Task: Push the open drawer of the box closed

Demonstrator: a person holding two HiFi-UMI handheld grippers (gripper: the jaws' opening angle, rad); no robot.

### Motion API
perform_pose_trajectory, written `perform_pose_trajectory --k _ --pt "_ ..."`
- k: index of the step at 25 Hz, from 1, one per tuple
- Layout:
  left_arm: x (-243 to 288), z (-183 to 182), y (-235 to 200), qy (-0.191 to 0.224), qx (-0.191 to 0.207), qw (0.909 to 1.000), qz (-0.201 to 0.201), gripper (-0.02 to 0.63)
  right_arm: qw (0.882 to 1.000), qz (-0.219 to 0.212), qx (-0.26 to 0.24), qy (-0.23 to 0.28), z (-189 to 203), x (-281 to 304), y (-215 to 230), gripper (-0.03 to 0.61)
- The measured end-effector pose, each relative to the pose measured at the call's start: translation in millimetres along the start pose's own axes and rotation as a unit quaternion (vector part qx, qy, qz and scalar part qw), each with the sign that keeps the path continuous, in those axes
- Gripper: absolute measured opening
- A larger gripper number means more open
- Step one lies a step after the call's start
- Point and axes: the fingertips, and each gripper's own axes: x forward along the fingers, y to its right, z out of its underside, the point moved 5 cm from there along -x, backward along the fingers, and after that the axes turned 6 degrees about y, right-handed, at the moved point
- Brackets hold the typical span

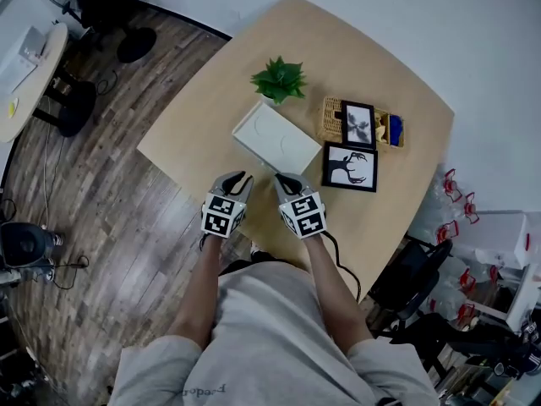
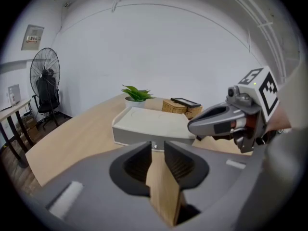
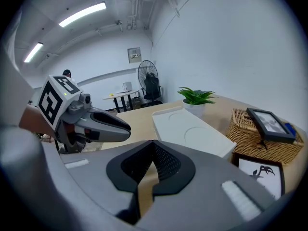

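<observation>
Left tool: jaws a narrow slit apart, nothing held, only the surface shows through. It is at the near edge, close to the box but not touching. Box is flat and white with two shallow round recesses on top, set at an angle mid-surface. Its grey drawer front faces both tools, and the small knob lines up with the left jaws. Can't tell how far the drawer stands out. Right tool: jaws closed tip to tip, empty, just beside the left one, near the box's front corner.
</observation>
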Motion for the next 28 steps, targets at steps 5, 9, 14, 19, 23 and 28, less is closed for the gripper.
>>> perform_pose_trajectory --k 5,9,14,19,23,28 --pt "-14.0 -4.5 3.9 0.017 -0.002 0.9998 -0.005 0.138 1.000 0.017 0.019 0.017 7.0 -13.3 -13.9 0.002" --pt "-21.5 -5.3 5.6 0.023 0.003 0.9997 -0.008 0.138 0.998 0.032 0.043 0.030 17.4 -25.0 -14.8 0.002" --pt "-31.7 -8.3 0.4 0.031 0.005 0.9994 -0.015 0.138 0.997 0.045 0.056 0.039 21.6 -32.6 -10.2 0.002" --pt "-35.5 -13.8 -0.3 0.036 0.008 0.9992 -0.016 0.137 0.997 0.042 0.052 0.042 19.8 -33.5 -11.3 0.002" --pt "-35.0 -15.0 1.1 0.033 0.011 0.9993 -0.013 0.133 0.997 0.040 0.049 0.043 19.4 -34.4 -10.6 0.002" --pt "-34.7 -14.9 3.0 0.034 0.011 0.9993 -0.014 0.119 0.997 0.040 0.051 0.046 20.2 -36.7 -7.1 0.002"
